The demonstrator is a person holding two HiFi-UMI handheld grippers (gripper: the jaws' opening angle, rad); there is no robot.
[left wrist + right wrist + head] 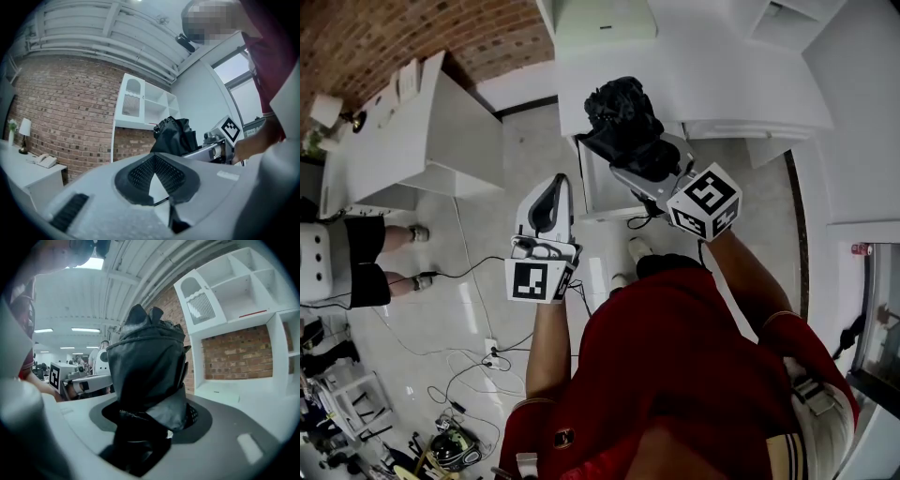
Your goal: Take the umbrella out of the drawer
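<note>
So your right gripper [649, 161] is clamped on the umbrella [622, 112]. It's a black folded one, all bunched fabric. In the right gripper view the umbrella [147, 364] fills the middle of the shot and stands up out of the right gripper [151, 420], with the pads pinched on its lower end. You can barely see the pads under the cloth.

From the head view, the umbrella is up in the air in front of the white cabinet [703, 80] and isn't resting on anything. There's an open white compartment [598, 195] right below it. Honestly I can't tell from here whether that's the drawer.

Your left gripper [557, 184] is empty. In its own view the two mesh pads meet at the tips, with just a little wedge of gap behind them and nothing in there [153, 158]. It sits just beside the right one on your left and isn't touching the umbrella. From that camera you can see the umbrella [176, 135] off to the right, poking out of the other gripper [212, 147].

Background stuff: a brick wall [65, 108], a white shelf unit [140, 105], and a lamp [24, 127] on a white desk [422, 131]. Someone's legs [389, 258] show at the left edge of the head view, and cables [478, 361] are strewn over the floor.
</note>
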